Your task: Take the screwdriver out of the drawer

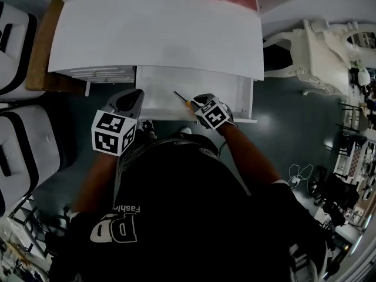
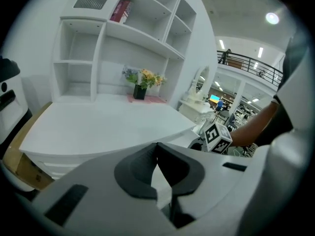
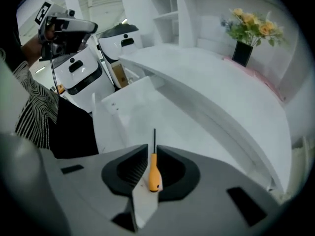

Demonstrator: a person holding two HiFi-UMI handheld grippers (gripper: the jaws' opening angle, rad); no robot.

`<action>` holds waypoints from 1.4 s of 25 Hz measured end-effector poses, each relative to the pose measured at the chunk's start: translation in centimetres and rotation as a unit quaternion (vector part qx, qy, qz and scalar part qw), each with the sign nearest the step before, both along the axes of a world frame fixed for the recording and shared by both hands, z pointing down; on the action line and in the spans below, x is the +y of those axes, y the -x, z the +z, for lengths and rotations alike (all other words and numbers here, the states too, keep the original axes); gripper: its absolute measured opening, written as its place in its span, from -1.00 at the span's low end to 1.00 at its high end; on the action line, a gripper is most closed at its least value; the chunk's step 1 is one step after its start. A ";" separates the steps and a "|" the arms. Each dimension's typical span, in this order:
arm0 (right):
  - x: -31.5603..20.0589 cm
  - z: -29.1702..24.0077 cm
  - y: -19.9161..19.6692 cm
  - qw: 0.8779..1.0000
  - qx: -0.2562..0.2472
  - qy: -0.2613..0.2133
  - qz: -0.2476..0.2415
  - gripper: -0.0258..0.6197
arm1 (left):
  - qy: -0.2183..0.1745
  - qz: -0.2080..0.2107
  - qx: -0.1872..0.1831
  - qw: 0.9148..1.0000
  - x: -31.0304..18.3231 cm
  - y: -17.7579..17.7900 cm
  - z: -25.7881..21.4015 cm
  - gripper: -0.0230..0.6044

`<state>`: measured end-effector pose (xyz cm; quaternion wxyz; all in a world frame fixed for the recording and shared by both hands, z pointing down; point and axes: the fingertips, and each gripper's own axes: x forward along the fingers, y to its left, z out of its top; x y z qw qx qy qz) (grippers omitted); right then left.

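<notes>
Left of centre, the grey left gripper (image 1: 135, 94) has its jaws together; beside it the grey right gripper (image 1: 198, 103) tilts steeply down, jaws parted.

I wear a black T-shirt (image 1: 176, 216) with white lettering (image 1: 117, 227) low on its left. My left claw (image 2: 156, 149) and right claw (image 3: 150, 151) are pale grey shells with dark grey pads (image 3: 125, 168). Each carries a white cube (image 1: 113, 133) printed with black square markers.

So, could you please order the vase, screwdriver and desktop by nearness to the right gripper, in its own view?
1. screwdriver, between its jaws.
2. desktop, ahead and to the right.
3. vase, at the desktop's far right, holding flowers.
</notes>
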<state>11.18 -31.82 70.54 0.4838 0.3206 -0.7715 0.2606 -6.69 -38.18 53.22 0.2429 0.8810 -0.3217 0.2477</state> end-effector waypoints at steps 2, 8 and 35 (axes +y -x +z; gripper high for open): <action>-0.1 1.3 -0.3 1.000 0.012 0.015 -0.006 -0.73 | 0.002 -0.003 0.000 1.000 -0.2 0.4 0.2 -0.88; -0.4 4.0 -0.6 0.997 0.035 0.049 -0.037 -0.73 | 0.010 -0.007 -0.001 1.000 -0.3 0.8 0.5 -0.88; 1.2 10.5 0.6 0.961 0.120 0.159 -0.190 -0.53 | 0.037 -0.066 -0.010 0.997 -0.3 2.6 2.1 -0.88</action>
